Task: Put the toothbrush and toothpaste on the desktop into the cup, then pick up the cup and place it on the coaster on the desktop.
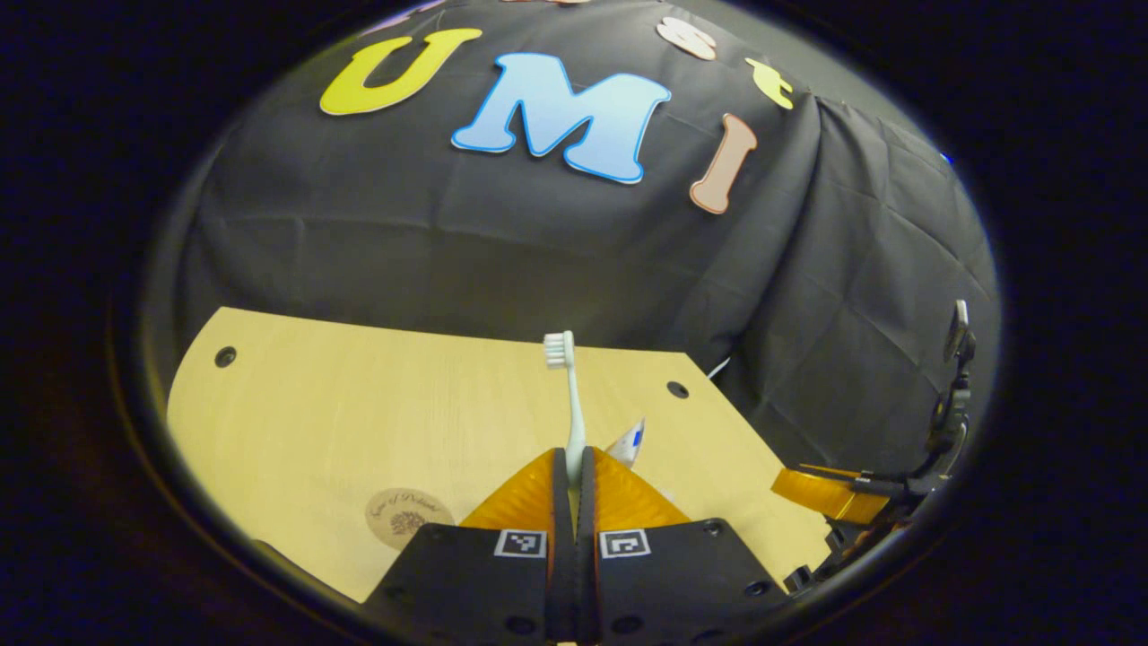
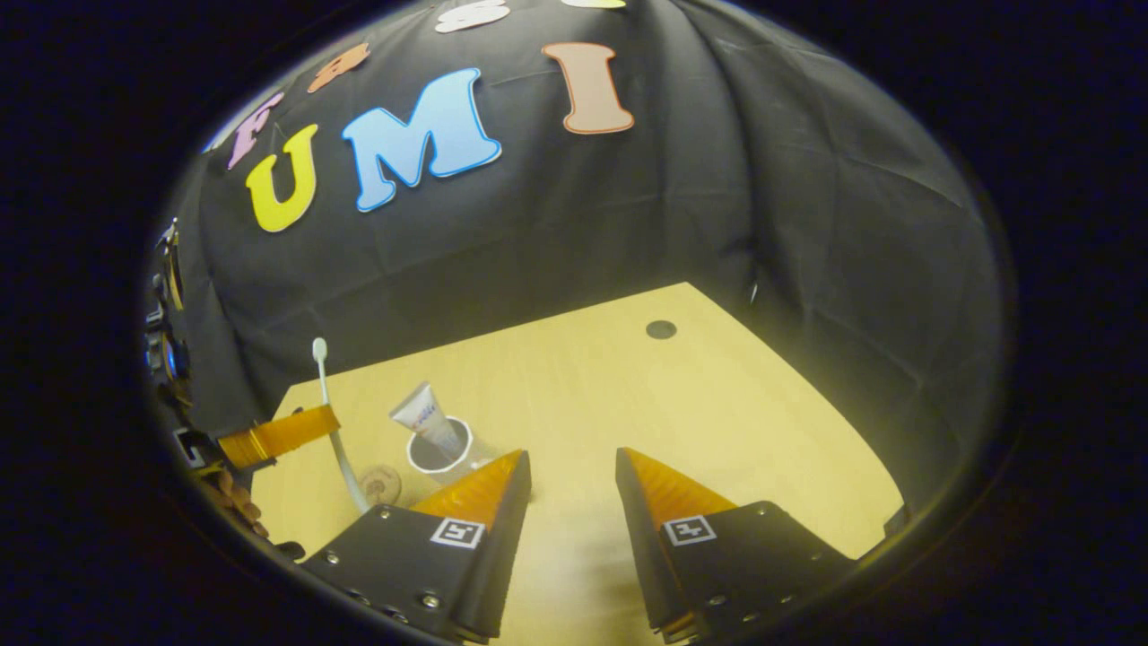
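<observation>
Though the coaster's (image 1: pixel 409 518) script is too small to read, the left hand-held gripper (image 1: pixel 574 467) clamps the toothbrush (image 1: pixel 569 395); the right hand-held gripper (image 2: pixel 571 475) gapes, toothpaste (image 2: pixel 428 419) half-hidden inside the cup (image 2: pixel 439 458).

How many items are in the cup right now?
1: the toothpaste stands in the cup. The toothbrush is outside it, clamped in the left gripper. The cup's bottom is hidden.

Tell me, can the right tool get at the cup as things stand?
Probably yes. The right tool is open and holds nothing, and the cup, with the toothpaste standing in it, sits just ahead to its left on bare desktop. The left tool with the toothbrush hangs close by.
</observation>
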Demonstrator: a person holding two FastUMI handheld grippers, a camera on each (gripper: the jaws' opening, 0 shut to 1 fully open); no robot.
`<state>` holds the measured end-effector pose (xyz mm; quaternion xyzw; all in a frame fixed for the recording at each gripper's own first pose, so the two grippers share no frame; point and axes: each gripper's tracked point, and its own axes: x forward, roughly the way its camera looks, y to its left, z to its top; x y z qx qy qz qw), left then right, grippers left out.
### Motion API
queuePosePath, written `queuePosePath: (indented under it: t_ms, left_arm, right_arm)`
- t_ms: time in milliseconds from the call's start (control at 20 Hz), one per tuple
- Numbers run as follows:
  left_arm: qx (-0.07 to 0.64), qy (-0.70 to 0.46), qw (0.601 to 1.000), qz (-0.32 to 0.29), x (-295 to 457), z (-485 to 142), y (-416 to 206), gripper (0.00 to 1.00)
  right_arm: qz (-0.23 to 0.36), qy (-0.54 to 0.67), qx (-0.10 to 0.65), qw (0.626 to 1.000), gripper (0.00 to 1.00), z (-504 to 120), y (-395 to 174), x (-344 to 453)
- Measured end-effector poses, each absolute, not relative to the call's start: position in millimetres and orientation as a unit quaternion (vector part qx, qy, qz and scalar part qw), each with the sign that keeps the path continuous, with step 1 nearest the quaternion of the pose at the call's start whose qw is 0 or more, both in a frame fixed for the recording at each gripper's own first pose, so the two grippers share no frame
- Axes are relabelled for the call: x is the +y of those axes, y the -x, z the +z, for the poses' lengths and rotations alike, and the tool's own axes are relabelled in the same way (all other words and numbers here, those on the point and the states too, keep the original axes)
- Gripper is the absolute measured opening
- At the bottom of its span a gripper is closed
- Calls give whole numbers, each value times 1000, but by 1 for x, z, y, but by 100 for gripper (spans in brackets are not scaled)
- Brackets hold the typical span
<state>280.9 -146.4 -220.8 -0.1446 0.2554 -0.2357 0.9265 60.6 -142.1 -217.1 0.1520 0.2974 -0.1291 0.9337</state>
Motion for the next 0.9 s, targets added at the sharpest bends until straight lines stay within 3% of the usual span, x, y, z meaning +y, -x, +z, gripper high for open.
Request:
queuePosePath:
  t_ms: [400,900]
  left_arm:
    - [216,152,936,-232,-173,-215,-332,7]
    - [228,179,942,-167,-179,-248,-347,7]
  right_arm:
    - [-164,-147,317,923,58,-229,-42,-202]
    - [-162,-142,345,914,58,-239,-29,-225]
